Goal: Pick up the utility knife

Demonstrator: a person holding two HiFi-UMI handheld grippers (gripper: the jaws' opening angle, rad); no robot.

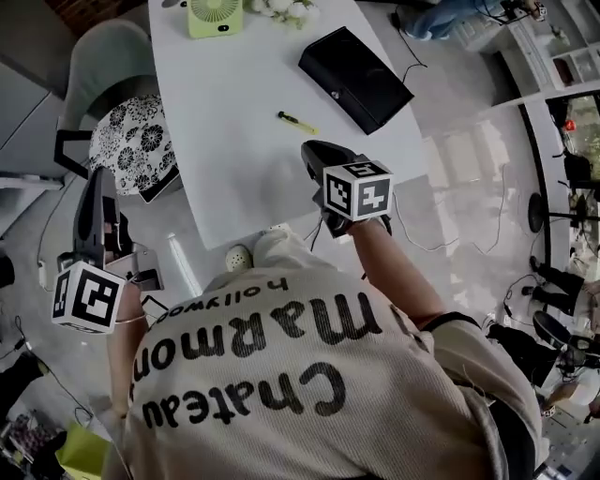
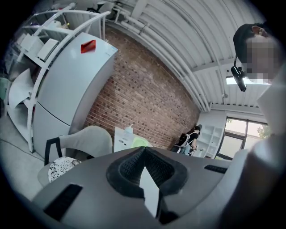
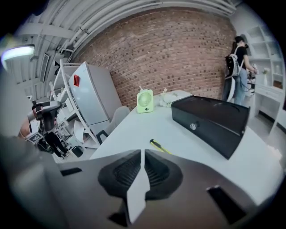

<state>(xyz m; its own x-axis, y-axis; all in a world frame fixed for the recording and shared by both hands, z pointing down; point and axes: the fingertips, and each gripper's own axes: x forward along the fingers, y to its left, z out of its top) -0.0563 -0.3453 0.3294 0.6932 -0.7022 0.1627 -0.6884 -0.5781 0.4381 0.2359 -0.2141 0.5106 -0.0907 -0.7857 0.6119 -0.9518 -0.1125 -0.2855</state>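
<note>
The utility knife is a slim tool with a yellow body and a dark end. It lies flat on bare surface near the middle of the white table, touching nothing. A black case lies at its 2 o'clock and a green desk fan at its 11 o'clock, both well apart from it.

The head view shows both grippers. The right gripper hangs over the table's near part, with the knife at its 11 o'clock and apart from it. The left gripper is off the table, at 9 o'clock, beside a chair's patterned cushion.

The right gripper view shows the knife beyond the jaws at 1 o'clock, and the case's front latch. The jaws stand slightly apart with nothing between them.

The left gripper view faces a refrigerator and a brick wall. The jaw tips meet, with nothing held.
</note>
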